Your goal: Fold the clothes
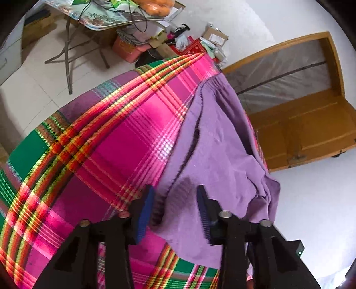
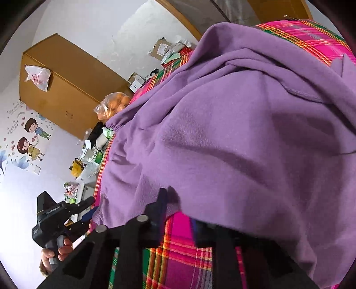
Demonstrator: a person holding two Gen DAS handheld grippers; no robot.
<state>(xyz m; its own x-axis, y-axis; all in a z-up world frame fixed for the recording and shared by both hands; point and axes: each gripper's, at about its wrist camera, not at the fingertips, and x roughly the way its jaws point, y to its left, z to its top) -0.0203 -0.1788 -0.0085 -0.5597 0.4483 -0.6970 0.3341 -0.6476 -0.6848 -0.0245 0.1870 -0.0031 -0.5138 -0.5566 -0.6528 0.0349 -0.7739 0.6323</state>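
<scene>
A purple fleece garment (image 1: 218, 137) lies spread on a pink, green and orange plaid blanket (image 1: 111, 144). My left gripper (image 1: 176, 195) straddles the garment's near hem. Its blue pads (image 1: 145, 213) stand apart with flat cloth in the gap, so it is open. In the right wrist view the garment (image 2: 233, 133) fills the picture. My right gripper (image 2: 178, 206) is at its near edge. One finger (image 2: 162, 200) lies over the cloth and the other is hidden beneath it, so the jaws close on the hem. The left gripper (image 2: 89, 211), held by a hand (image 2: 57, 249), sits at the garment's left edge.
A folding table (image 1: 106, 17) with bags stands beyond the bed. Boxes and clutter (image 1: 155, 44) crowd the floor by it. A wooden frame with a mesh panel (image 1: 300, 111) is at the right. A brown cabinet (image 2: 66, 89) and a bag of oranges (image 2: 113, 104) sit at the left.
</scene>
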